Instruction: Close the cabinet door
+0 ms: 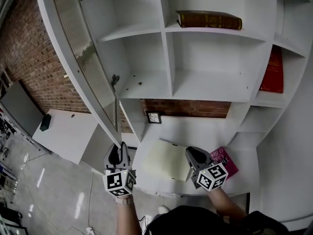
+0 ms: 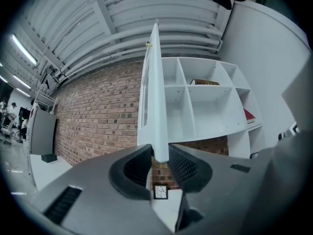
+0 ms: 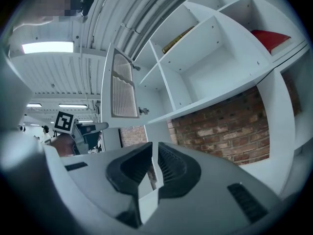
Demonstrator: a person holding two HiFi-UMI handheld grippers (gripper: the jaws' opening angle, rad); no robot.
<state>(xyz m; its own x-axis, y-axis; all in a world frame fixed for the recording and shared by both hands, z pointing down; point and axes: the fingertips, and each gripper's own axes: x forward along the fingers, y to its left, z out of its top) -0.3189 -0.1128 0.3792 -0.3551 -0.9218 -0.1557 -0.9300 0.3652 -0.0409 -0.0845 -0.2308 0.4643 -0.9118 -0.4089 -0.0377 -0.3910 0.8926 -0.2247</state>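
Two hand-held grippers, low in the head view, below a white shelf unit (image 1: 215, 89) set against a brick wall (image 1: 29, 58).

1. Left gripper (image 1: 119, 153), seven o'clock. Jaws apart, with the lower corner of the cabinet door (image 1: 83, 58) between them. Door edge-on in the left gripper view, close against the three-o'clock pad, with a sliver of gap at the nine-o'clock pad. No clamping visible.

2. Right gripper (image 1: 194, 154), five o'clock. Fingers nearly together, a thin slit between them, nothing in it. Well apart from the door.

3. Cabinet door. White frame, ribbed glass panel. Swung wide open, running from eleven o'clock down to seven o'clock. Hinges (image 1: 115, 80) on the shelf unit's nine-o'clock side.

4. Brown book (image 1: 209, 19). Flat on an upper shelf, one o'clock.

5. Red book (image 1: 273, 72). In an outer compartment, three o'clock.

6. Pink book (image 1: 227, 161). On the counter (image 1: 161, 131), partly behind the right gripper.

7. Pale folder (image 1: 166, 159). Flat on the counter, between the two grippers.

8. Small framed picture (image 1: 153, 117). At the counter's back, near the view's centre.

9. Low white table (image 1: 63, 131), eight o'clock, bearing a small dark object (image 1: 45, 122).
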